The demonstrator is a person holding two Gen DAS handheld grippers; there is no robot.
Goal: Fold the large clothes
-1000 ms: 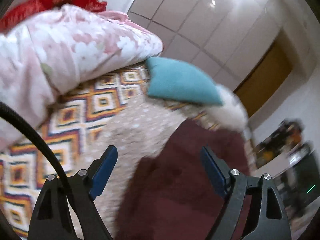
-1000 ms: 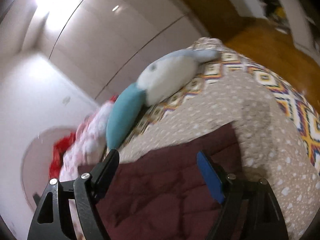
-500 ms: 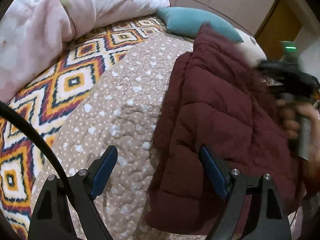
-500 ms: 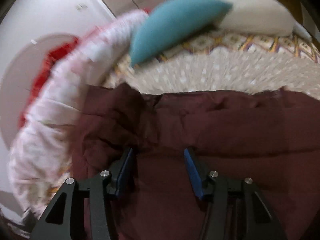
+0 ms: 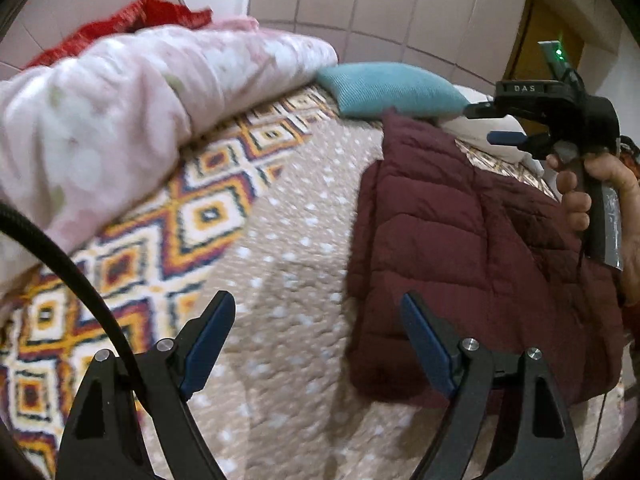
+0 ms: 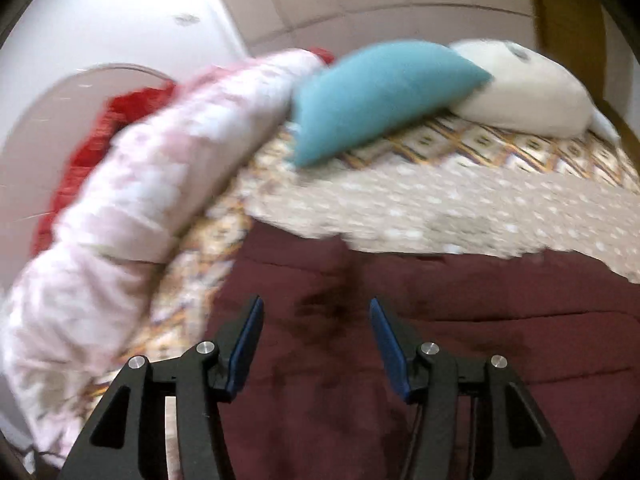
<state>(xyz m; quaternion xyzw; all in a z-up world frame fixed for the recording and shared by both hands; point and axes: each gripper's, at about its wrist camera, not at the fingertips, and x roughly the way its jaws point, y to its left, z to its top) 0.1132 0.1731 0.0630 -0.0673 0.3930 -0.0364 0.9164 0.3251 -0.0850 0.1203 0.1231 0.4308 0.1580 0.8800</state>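
1. Maroon quilted puffer jacket [image 5: 472,240]: lies flat on the dotted beige quilt [image 5: 292,240] covering the bed.
2. Left claw [image 5: 318,340]: wide open, empty, poised over the quilt at the jacket's edge.
3. Right claw [image 6: 316,336]: partly open, holding nothing, above the jacket.
4. Teal pillow [image 6: 380,92] and pink floral duvet [image 5: 120,120]: beyond the jacket.

In the left wrist view, the jacket [image 5: 472,240] lies on the bedspread [image 5: 288,240] at right of frame. A rolled quilt [image 5: 132,120] fills the upper left; a cushion [image 5: 392,88] sits at upper centre, behind the jacket.
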